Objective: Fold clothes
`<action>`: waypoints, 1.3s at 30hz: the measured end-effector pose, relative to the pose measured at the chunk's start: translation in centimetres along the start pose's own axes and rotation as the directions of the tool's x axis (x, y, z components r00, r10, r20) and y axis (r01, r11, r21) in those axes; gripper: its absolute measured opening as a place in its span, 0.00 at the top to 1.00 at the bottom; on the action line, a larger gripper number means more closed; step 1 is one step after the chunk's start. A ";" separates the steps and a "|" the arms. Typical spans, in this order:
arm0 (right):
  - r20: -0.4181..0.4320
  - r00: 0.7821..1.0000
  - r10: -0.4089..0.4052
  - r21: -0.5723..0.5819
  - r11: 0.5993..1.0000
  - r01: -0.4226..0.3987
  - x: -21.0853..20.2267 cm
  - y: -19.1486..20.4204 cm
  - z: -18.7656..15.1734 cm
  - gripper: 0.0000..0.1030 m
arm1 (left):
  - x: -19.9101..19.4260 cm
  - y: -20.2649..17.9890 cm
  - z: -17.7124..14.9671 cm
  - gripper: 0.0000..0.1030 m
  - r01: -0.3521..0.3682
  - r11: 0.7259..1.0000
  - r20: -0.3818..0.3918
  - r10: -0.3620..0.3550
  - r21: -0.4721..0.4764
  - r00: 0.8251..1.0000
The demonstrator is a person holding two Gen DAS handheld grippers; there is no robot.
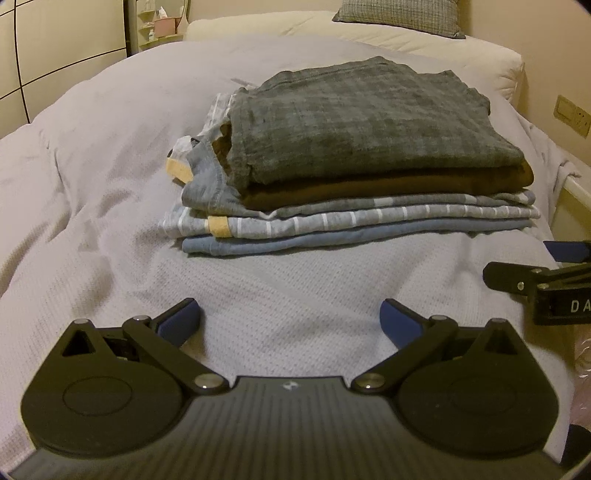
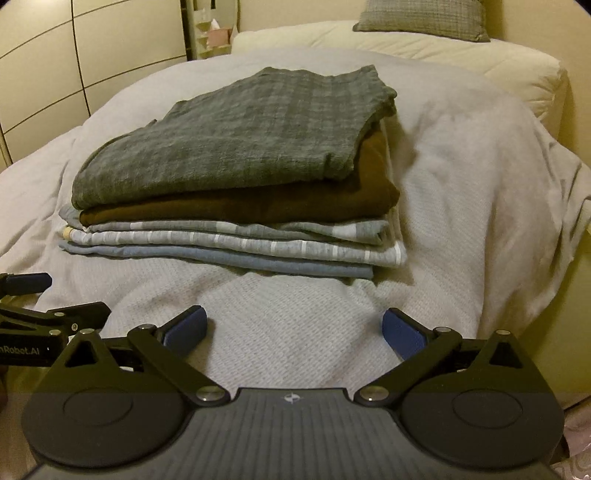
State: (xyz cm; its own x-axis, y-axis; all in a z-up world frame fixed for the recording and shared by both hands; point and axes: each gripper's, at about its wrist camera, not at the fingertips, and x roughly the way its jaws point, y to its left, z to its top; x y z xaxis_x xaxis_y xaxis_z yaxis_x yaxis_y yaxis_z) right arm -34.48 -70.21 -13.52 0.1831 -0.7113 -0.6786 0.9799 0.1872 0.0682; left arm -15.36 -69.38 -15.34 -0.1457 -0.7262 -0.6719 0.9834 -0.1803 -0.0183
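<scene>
A stack of folded clothes [image 1: 354, 177] [image 2: 236, 192] rests on the bed's pale grey cover [image 1: 110, 184] [image 2: 461, 184]. A dark grey checked garment [image 1: 362, 122] [image 2: 236, 140] lies on top, then a brown one [image 1: 388, 188] [image 2: 258, 206], striped grey-blue ones [image 1: 332, 219] [image 2: 258, 240] and a plain blue one [image 1: 295, 242] at the bottom. My left gripper [image 1: 290, 321] stands open over the cover, short of the stack's front edge, holding nothing. My right gripper [image 2: 294, 326] is open and empty as well, beside the left. Each shows at the edge of the other's view.
A cream pillow or duvet roll [image 1: 369, 33] [image 2: 443, 48] and a checked cushion [image 1: 399, 14] [image 2: 424, 14] lie at the bed's head. Cabinet doors [image 1: 55, 44] [image 2: 92, 48] stand to the left. A wall socket [image 1: 572, 114] is at the right, past the bed's edge.
</scene>
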 end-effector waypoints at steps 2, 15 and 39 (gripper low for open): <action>0.002 1.000 -0.005 -0.004 1.000 0.005 0.0 0.1 -0.1 0.00 | -0.1 0.0 0.0 0.00 -0.005 1.000 -0.002 0.005 -0.004 1.000; 0.019 1.000 -0.002 0.000 1.000 0.002 -2.7 0.5 -0.1 0.00 | -2.7 -0.7 -0.8 0.01 -0.054 0.998 0.011 0.054 -0.034 0.998; 0.067 0.998 0.023 0.017 1.000 -0.025 -10.3 0.1 -1.8 0.00 | -9.0 -3.6 -2.8 0.01 -0.083 0.995 0.045 0.086 -0.056 0.995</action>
State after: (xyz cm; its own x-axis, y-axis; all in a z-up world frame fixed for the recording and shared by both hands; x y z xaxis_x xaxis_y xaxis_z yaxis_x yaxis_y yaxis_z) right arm -36.43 -61.65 -7.82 0.2108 -0.7502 -0.6267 0.9764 0.1928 0.0975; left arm -17.27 -60.27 -11.30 -0.0656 -0.7680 -0.6371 0.9966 -0.0821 -0.0037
